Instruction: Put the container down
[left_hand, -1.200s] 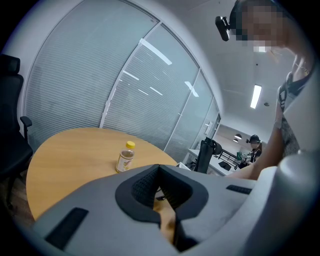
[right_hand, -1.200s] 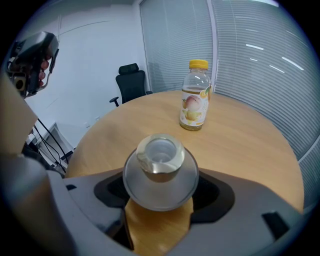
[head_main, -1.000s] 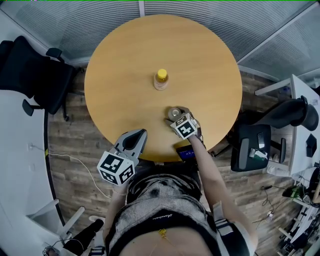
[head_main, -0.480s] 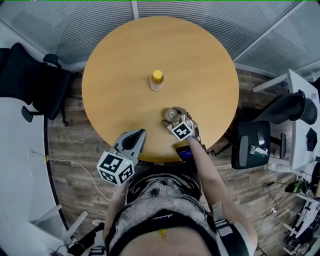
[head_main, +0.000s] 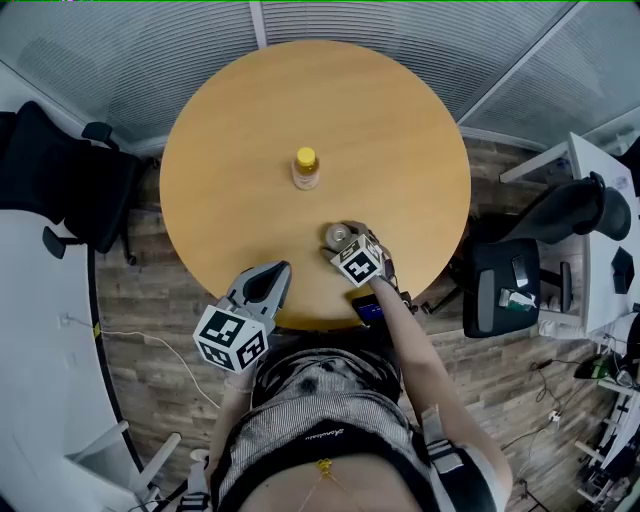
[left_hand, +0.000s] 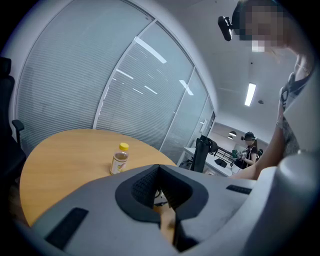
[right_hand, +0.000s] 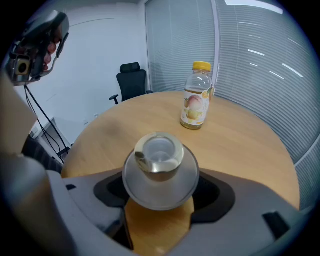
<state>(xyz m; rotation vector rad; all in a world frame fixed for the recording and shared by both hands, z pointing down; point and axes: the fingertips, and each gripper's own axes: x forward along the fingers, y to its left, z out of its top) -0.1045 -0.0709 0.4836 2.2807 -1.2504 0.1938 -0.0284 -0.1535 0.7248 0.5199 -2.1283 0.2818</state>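
Observation:
A small silver metal container (right_hand: 159, 165) with an open top sits between the jaws of my right gripper (right_hand: 160, 189), which is shut on its wide body. In the head view the container (head_main: 340, 235) is over the near right part of the round wooden table (head_main: 390, 130); whether its base touches the wood is hidden. A clear bottle with a yellow cap (head_main: 305, 168) stands upright near the table's middle, beyond the container (right_hand: 196, 95). My left gripper (head_main: 266, 282) hangs at the table's near edge, shut and holding nothing (left_hand: 161, 186).
A black office chair (head_main: 60, 175) stands left of the table and another (head_main: 505, 290) at the right, next to a white desk (head_main: 600, 240). Slatted blinds run behind the table. A person (left_hand: 247, 150) is at a far desk.
The head view has drifted a little. The right gripper with the container has hardly moved relative to the bottle. The left gripper stays where it was.

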